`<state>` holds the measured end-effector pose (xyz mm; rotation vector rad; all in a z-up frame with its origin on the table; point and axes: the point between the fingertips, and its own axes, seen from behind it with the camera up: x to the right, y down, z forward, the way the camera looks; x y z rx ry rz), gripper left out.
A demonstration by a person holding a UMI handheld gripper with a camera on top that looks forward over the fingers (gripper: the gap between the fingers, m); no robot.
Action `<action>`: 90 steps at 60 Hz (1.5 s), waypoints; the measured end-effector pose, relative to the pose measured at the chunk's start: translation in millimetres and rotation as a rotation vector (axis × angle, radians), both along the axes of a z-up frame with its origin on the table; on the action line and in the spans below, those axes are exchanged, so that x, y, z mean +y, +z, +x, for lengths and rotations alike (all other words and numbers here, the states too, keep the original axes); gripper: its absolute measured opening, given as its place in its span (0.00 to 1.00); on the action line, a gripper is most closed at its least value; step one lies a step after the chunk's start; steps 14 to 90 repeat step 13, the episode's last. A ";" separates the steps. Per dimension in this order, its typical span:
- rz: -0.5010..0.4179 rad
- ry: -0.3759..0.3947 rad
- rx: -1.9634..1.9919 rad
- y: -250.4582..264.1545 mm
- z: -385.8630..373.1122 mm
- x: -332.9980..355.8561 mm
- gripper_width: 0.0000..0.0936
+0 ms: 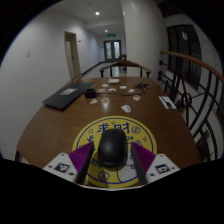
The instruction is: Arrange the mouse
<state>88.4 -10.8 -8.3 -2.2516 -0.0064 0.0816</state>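
Observation:
A black computer mouse (110, 150) sits between my fingers over a round yellow mat (113, 135) with dark lettering, on a brown wooden table (60, 122). My gripper (111, 162) has purple pads (83, 160) on both sides of the mouse. The pads lie close against the mouse's flanks, and both fingers appear to press on it. The mouse's front end is hidden below the fingers.
A closed dark laptop (62, 98) lies at the far left of the table. Small items and papers (126, 108) are scattered at mid-table, with more objects (120, 88) at the far end. A white device (168, 101) lies at the right edge. Chairs and a corridor lie beyond.

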 end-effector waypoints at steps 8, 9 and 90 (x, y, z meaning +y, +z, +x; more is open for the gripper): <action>0.090 0.016 0.023 33.3 9.0 -31.7 0.91; 0.094 0.021 0.026 35.7 10.1 -38.5 0.91; 0.126 0.034 0.044 44.0 13.6 -63.1 0.91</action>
